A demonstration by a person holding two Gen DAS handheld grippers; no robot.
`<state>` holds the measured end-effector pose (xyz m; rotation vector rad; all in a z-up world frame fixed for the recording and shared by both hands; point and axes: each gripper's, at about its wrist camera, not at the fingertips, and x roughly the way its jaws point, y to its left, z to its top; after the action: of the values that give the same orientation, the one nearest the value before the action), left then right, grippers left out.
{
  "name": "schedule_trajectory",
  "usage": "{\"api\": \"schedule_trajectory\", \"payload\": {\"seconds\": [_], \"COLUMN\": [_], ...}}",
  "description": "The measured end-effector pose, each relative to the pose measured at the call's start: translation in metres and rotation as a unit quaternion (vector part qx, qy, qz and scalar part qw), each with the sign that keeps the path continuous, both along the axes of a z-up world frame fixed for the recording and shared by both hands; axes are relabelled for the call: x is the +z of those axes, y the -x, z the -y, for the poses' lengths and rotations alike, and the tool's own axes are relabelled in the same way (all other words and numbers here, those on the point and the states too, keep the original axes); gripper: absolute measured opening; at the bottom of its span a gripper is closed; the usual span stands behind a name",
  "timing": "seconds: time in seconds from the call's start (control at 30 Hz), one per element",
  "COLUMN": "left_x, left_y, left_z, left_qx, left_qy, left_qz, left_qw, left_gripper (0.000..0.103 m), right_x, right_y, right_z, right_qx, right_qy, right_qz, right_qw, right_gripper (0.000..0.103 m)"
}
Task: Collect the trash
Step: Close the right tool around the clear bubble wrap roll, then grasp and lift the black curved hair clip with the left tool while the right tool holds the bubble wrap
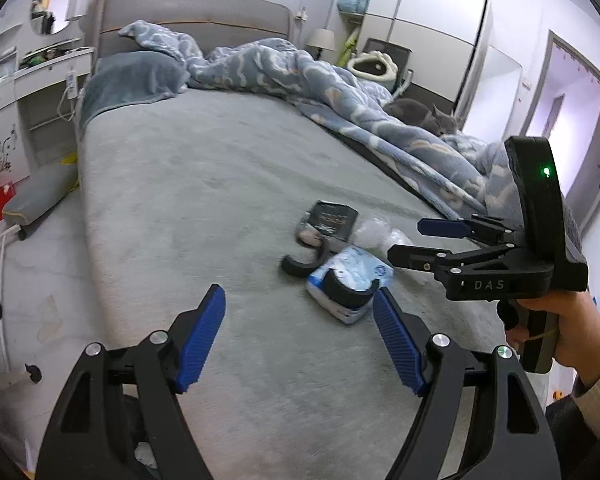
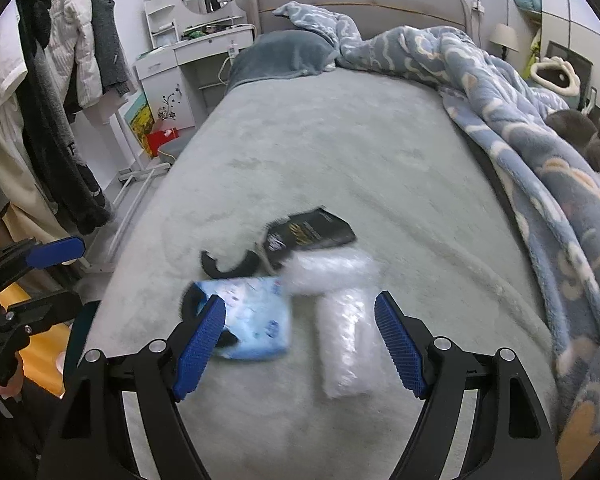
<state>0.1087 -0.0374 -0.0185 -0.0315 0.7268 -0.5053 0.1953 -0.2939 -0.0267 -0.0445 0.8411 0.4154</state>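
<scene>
Trash lies in a small cluster on the grey bed [image 2: 340, 140], lower middle of both views: a blue tissue pack [image 2: 256, 320], a clear plastic wrapper [image 2: 346, 344], a black packet [image 2: 312, 230] and a curved black piece [image 2: 230, 264]. The left claw [image 1: 300, 340] and right claw [image 2: 300, 346] both hang open and empty above them. The pieces touch, so a grab could catch two, or pinch the plush cover.

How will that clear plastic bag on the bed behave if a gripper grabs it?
The clear plastic bag looks thin and crinkled, so it will probably crumple and hang floppy. It seems puffy and see-through, likely very light. Its glossy film may slip between the pads, so a pinch on a fold seems safer.
</scene>
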Motion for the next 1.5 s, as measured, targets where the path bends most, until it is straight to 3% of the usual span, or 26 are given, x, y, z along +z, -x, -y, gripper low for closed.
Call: {"api": "schedule_trajectory", "payload": {"seconds": [0.77,1.13,1.4,1.5], "left_x": [-0.035,-0.046,-0.051,-0.052], "left_y": [-0.032,-0.045,-0.05,-0.051], "left_z": [0.067,0.079,0.085,0.084], "left_qx": [-0.034,-0.035,-0.038,-0.033], "left_qy": [-0.033,-0.062,-0.062,-0.063], "left_qz": [-0.031,-0.032,-0.042,-0.045], "left_qw": [0.9984,0.997,0.9965,0.9964], "left_gripper": [0.078,0.076,0.069,0.061], "right_x": [-0.039,-0.04,-0.038,-0.035], "right_y": [-0.01,-0.016,-0.021,-0.021], "right_z": [0.024,0.022,0.024,0.026], "right_qx": [0.033,0.049,0.052,0.05], "right_qy": [0.025,0.029,0.028,0.027], "right_qz": [-0.045,-0.043,-0.047,-0.05], "right_qw": [0.998,0.997,0.997,0.997], "right_gripper": [0.078,0.056,0.043,0.037]}}
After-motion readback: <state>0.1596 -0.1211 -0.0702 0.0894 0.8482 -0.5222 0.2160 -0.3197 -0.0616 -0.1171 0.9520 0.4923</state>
